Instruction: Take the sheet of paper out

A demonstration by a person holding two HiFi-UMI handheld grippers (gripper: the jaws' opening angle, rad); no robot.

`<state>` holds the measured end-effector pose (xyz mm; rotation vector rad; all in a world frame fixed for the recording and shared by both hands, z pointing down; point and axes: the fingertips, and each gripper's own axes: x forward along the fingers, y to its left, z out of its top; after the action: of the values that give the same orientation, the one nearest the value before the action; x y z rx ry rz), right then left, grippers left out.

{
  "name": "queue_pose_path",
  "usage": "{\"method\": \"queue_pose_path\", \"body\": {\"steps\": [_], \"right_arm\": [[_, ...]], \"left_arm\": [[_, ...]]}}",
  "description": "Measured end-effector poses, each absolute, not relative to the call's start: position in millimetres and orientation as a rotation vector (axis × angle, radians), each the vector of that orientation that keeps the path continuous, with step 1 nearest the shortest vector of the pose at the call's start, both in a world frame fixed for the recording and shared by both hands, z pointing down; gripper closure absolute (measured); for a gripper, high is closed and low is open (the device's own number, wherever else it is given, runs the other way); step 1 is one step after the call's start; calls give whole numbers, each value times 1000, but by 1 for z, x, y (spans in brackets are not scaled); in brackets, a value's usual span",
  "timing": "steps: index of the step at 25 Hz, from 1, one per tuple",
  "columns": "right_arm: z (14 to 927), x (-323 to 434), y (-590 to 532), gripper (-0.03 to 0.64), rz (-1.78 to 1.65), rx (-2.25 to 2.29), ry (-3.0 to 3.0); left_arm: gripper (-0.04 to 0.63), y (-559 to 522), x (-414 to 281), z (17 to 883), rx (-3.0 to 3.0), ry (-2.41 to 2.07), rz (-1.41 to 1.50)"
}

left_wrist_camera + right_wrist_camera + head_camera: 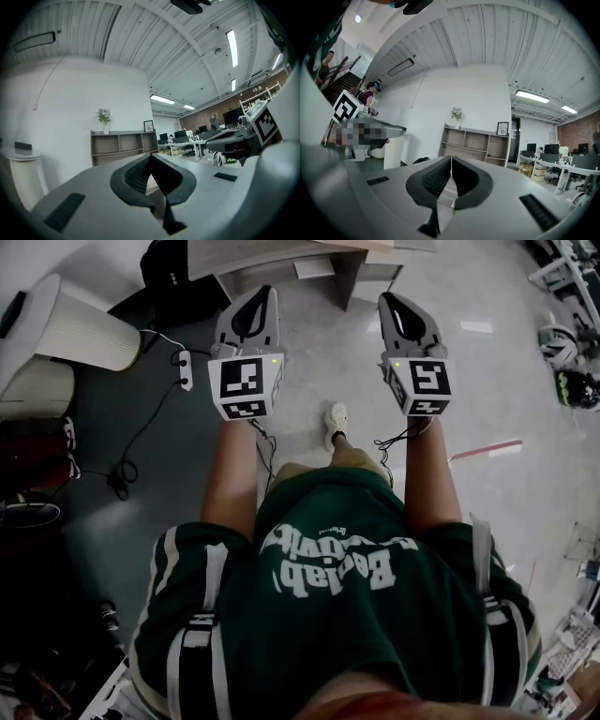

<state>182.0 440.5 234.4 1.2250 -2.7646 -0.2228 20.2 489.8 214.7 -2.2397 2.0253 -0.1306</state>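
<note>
The left gripper (261,296) and right gripper (395,302) are held level, jaws pressed together on nothing. No sheet of paper is seen in any view. Unless the jaws are opened beforehand, the sheet could be shoved or creased; the floor cable (142,432) could be tripped on.

Ahead of me a low open shelf unit (476,146) stands against the white wall. A vase of flowers (456,114) sits on its top toward the left end, and a framed picture (502,128) at the right end. Farther right are desks with monitors (548,157). On the floor to my left a white power strip (186,369) lies near a pale ribbed cylinder (80,329), with a black cable (141,432) trailing from the strip. A red strip (486,449) marks the floor on my right.
</note>
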Motion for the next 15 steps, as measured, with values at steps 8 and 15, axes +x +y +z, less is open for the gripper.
{"method": "queue_pose_path", "body": {"steps": [8, 15], "right_arm": [[222, 174, 320, 581, -229, 1177, -2819], [222, 162, 220, 581, -223, 1121, -2854]], "left_arm": [[577, 377, 22, 209, -2202, 2040, -171], [577, 284, 16, 209, -2165, 2079, -185]]}}
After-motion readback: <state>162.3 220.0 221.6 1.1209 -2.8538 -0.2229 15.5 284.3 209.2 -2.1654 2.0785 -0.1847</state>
